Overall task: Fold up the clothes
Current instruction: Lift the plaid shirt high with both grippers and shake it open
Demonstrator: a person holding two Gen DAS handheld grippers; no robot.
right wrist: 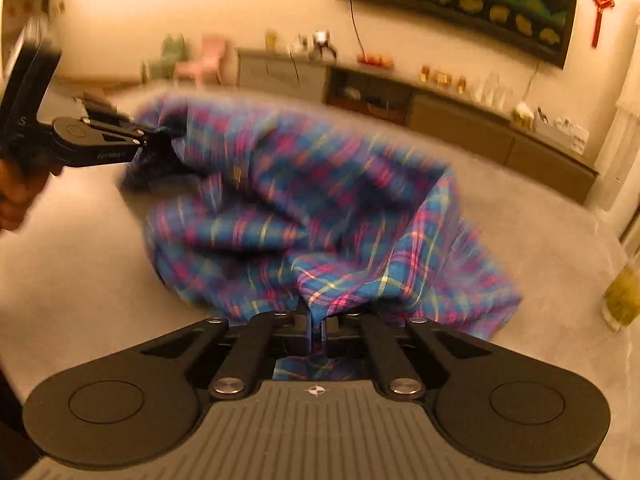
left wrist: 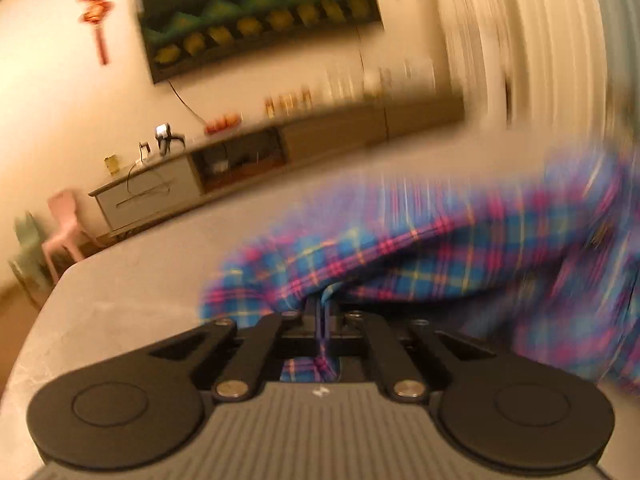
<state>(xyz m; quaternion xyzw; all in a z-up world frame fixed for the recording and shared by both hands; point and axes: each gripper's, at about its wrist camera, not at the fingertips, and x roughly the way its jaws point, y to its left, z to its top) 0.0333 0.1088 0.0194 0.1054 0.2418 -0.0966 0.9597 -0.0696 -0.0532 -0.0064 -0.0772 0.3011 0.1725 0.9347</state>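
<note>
Two grips, zero folds: my left gripper (left wrist: 323,312) pinches the plaid garment (right wrist: 304,208), my right gripper (right wrist: 318,320) pinches another edge, and it hangs bunched between them over the grey table (right wrist: 80,272). Spreading and every fold remain, I'd say.

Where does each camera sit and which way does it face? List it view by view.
Left wrist: on the left gripper, facing across the table toward the wall picture; fingers shut on the plaid garment.
Right wrist: on the right gripper, also clamping plaid; the person's left hand shows.
Shared: garment, table, sideboard.
</note>
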